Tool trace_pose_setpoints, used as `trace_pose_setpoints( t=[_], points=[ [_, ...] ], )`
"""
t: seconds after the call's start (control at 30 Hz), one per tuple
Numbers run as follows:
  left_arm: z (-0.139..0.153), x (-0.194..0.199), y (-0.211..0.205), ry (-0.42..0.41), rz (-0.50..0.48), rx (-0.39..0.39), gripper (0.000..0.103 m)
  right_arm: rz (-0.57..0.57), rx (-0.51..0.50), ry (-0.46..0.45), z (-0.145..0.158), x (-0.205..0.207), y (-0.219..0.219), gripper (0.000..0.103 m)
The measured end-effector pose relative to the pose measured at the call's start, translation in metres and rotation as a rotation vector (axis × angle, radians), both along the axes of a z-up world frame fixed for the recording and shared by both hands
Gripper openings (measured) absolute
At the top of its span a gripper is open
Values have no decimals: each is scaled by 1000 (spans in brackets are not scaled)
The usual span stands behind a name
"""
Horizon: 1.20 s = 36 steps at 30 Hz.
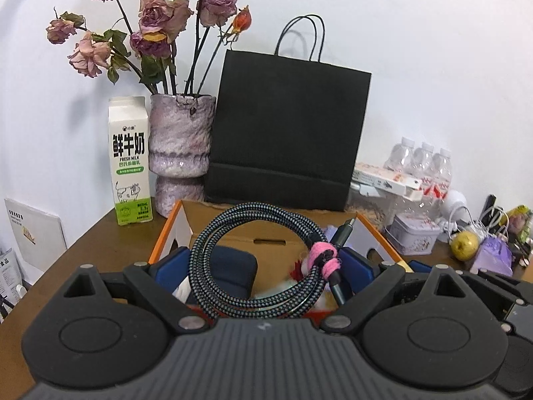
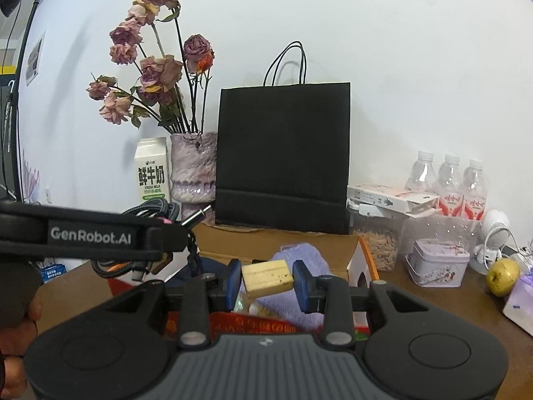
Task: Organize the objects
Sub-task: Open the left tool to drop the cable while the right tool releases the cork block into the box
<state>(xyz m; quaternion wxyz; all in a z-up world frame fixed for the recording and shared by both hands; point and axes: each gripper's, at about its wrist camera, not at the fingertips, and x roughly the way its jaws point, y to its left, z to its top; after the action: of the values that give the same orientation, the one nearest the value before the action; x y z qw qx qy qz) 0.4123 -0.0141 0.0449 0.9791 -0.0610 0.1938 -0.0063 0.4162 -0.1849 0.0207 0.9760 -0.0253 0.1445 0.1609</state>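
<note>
Between the blue pads of the left tongs (image 1: 263, 266) sits a coiled braided cable (image 1: 253, 263), bound by a pink tie (image 1: 324, 256); the jaws stand wide around the coil and seem to carry it above the open cardboard box (image 1: 233, 230), though the contact itself is hidden. The right tongs (image 2: 266, 281) are closed to a narrow gap on a small wooden block (image 2: 267, 278), held over the same box, where a lilac knitted piece (image 2: 299, 256) lies.

By the look of it the cable is light and springy, likely to sag or swing, so the bundled part by the tie is the surest place to hold; its metal plug (image 1: 344, 231) juts free and could snag. The block looks light, stiff and square-faced, and should stay put between flat pads.

Farther out on the table (image 1: 100, 233) stand a milk carton (image 1: 130, 160) printed "FRESH MILK" under large Chinese characters, a mottled vase (image 1: 181, 146) of dried roses, a black paper bag (image 1: 289, 130), three water bottles (image 2: 449, 180), a lilac tin (image 2: 436, 261) and a yellow-green fruit (image 2: 502, 276). A strap in the right view reads "GenRobot.AI".
</note>
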Motion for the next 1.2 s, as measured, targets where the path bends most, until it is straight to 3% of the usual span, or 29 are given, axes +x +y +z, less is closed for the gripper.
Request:
trace_pose_setpoints(
  t=[0.87, 1.2],
  points=[
    [-14, 109, 14, 25, 56, 23, 95, -30, -14, 31, -13, 123, 9, 32],
    [-23, 123, 15, 45, 65, 44, 95, -40, -16, 42, -18, 133, 7, 32]
  ],
)
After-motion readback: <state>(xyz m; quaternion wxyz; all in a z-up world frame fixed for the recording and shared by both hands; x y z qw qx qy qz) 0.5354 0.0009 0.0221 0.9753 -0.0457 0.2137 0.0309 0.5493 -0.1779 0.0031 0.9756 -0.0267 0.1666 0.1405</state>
